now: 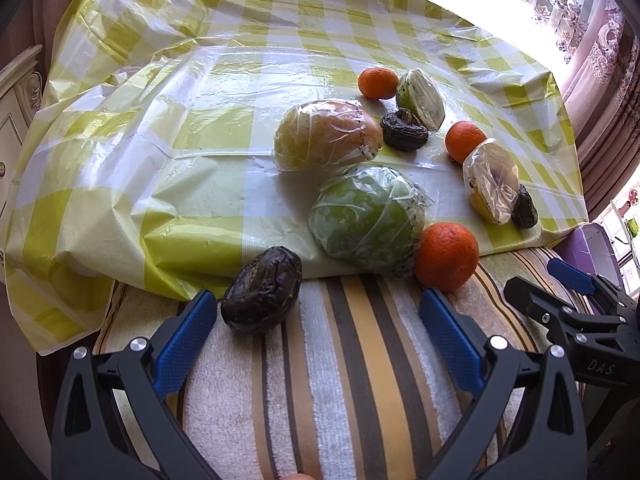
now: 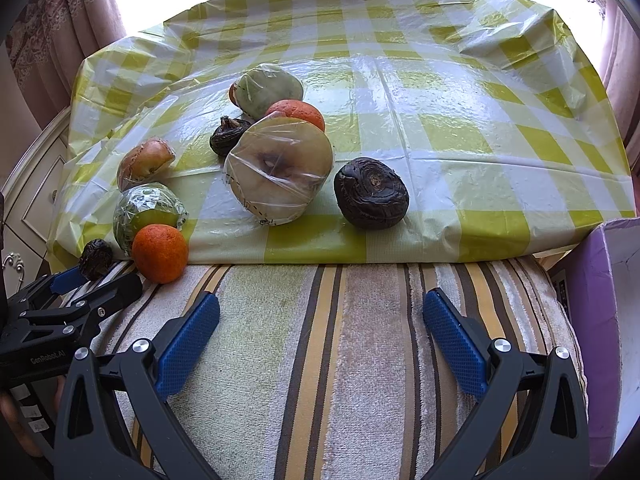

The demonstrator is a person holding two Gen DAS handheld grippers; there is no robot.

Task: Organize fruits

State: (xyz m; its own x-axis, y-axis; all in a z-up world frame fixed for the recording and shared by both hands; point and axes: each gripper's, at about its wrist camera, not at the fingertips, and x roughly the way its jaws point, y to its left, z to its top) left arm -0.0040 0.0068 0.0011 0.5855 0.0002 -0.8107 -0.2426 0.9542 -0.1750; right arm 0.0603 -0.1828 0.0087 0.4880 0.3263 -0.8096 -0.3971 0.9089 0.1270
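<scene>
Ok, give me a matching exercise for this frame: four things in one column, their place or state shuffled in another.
1 green fruit
2 nearest orange
3 purple box
4 left gripper

a jaws open, empty
b unwrapped, at the near edge of the checked cloth
c wrapped in clear film
d far right, off the cloth

Pairs: 1-c, 2-b, 3-d, 4-a

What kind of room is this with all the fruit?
Probably a room in someone's home: patterned curtains at a bright window, a carved cream cabinet, and a checked plastic cloth over a striped towel.
</scene>
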